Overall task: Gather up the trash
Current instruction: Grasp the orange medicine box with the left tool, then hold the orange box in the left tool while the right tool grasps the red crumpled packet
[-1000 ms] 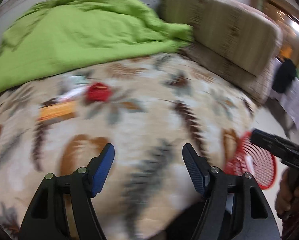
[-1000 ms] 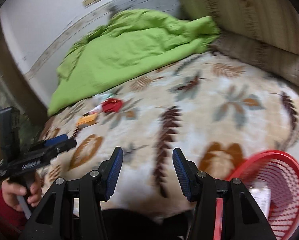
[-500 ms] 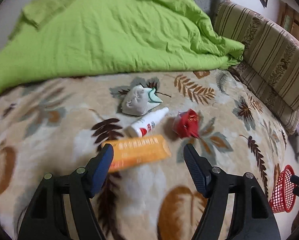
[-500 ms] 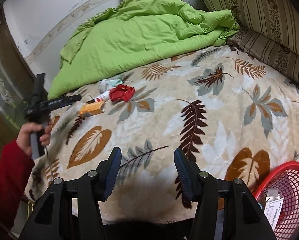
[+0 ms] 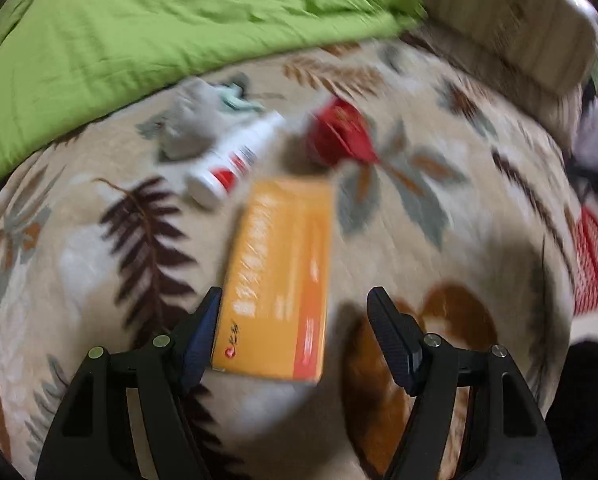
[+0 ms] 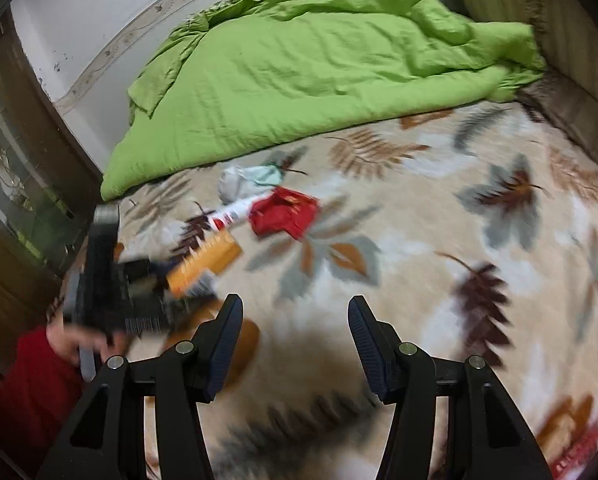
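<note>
An orange box [image 5: 279, 276] lies lengthwise on the leaf-patterned blanket, its near end between the open fingers of my left gripper [image 5: 295, 328]; whether the left fingertip touches its edge is unclear. Beyond it lie a white tube [image 5: 235, 160], a red crumpled wrapper [image 5: 339, 136] and a grey-white wad [image 5: 195, 120]. In the right wrist view the same litter shows: orange box [image 6: 205, 260], tube [image 6: 235, 210], wrapper [image 6: 283, 212], wad [image 6: 243, 180]. My right gripper [image 6: 295, 332] hangs open over bare blanket, well short of the litter. The red basket [image 5: 595, 264] sits at the bed's right edge.
A rumpled green quilt [image 6: 307, 68] covers the far part of the bed. A striped headboard cushion [image 5: 511, 28] stands at the right. A hand in a red sleeve [image 6: 31, 392] holds the left gripper at the bed's left side, next to a dark wooden cabinet [image 6: 15, 168].
My left gripper has swung from the basket side to the litter and closed in, so the orange box now lies between its fingers. The right gripper has turned left, away from the basket.
</note>
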Demonstrator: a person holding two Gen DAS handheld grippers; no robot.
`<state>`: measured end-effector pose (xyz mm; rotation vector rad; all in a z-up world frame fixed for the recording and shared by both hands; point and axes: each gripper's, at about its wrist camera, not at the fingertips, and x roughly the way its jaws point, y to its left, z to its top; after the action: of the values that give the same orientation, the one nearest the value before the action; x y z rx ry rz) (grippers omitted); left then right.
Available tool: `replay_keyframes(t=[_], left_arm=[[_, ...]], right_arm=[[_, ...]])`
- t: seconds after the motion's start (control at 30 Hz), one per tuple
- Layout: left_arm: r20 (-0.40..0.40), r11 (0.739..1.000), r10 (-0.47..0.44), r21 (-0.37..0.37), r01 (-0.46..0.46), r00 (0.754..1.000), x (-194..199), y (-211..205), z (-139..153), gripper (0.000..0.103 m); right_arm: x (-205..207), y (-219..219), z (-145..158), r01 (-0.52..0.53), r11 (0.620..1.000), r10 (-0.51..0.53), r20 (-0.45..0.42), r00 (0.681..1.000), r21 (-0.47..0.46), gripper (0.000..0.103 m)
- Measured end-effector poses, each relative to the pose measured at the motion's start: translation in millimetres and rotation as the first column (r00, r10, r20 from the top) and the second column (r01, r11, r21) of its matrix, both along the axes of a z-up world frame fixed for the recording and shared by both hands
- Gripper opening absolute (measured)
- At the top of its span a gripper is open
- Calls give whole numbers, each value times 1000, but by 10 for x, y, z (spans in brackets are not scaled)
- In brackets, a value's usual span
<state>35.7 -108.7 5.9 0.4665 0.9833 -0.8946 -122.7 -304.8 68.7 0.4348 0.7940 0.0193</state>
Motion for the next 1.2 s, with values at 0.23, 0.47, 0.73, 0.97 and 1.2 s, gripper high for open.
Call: replay_keyframes(t=[0.23,0.47,0.73,0.97,1.2], left_arm=[[-1,991,132,-25,-132,991,161,-105,-31,71],[63,957,284,-76,-279,957,117,-25,8,50],[74,854,499,-211,-475,864,-160,600,313,50],[55,820,544,-245,-517,838,-338,779,376,50],[94,846,492,-286,-450,866,-655,611,568,50]], right_arm=[[524,92,-58,24,999,-24,-15,1000,42,59],[1003,113,-190,43,999,-42,-66,997,18,59],[1640,505,-391,15,992,-30,-112,993,-128,59],[1608,499,-568,46,970,-77,-124,989,-238,19],[792,447,-228,43,987,-41,14,999,-156,18]])
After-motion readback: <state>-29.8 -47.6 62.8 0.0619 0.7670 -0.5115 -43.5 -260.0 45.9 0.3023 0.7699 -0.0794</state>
